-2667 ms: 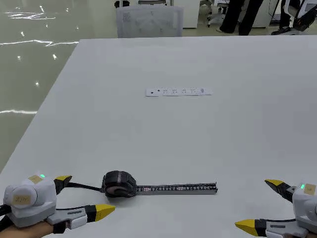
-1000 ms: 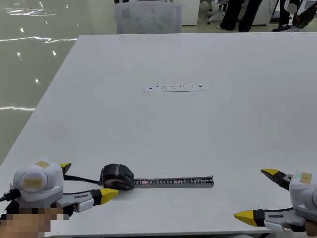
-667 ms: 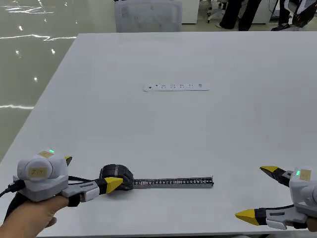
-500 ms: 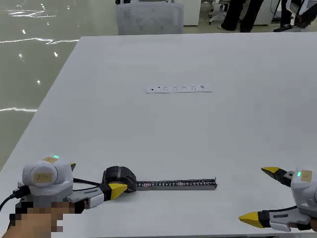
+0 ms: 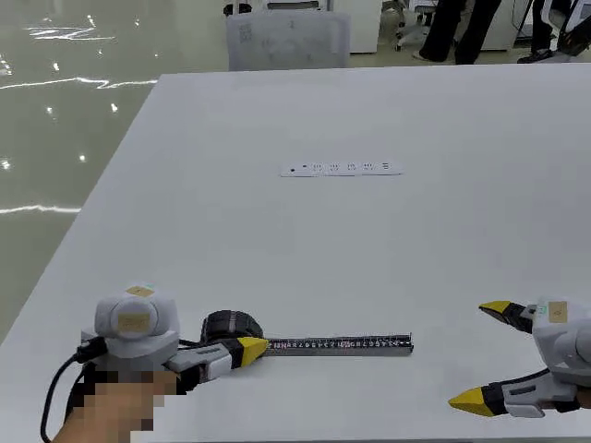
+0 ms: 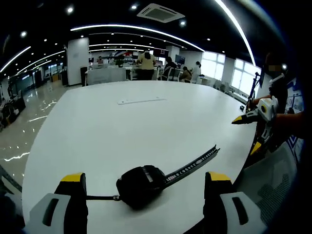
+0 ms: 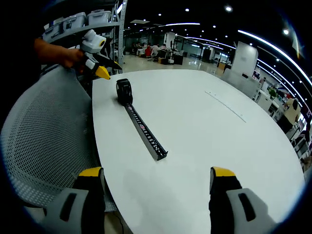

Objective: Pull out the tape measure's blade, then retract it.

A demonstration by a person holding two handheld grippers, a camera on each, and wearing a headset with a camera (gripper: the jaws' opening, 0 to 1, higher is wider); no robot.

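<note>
The black tape measure case (image 5: 231, 327) lies near the table's front edge. Its blade (image 5: 342, 346) is pulled out flat to the right and ends at a hook (image 5: 409, 345). My left gripper (image 5: 222, 338) is open, and its yellow-tipped fingers (image 6: 73, 178) stand on both sides of the case (image 6: 141, 185) without gripping it. A thin black strap (image 6: 100, 198) runs from the case toward that gripper. My right gripper (image 5: 480, 354) is open and holds nothing, off to the right of the blade's end (image 7: 160, 155). The case (image 7: 123, 90) shows far off in the right gripper view.
A white power strip (image 5: 340, 169) lies flat mid-table. A grey mesh chair (image 5: 288, 41) stands behind the far edge, and another mesh seat (image 7: 44, 136) sits beside the table's near edge (image 7: 100, 146). People stand at the back right.
My left gripper has moved right along the table's front edge and now straddles the case. The blade's length looks unchanged. The right gripper has barely moved.
</note>
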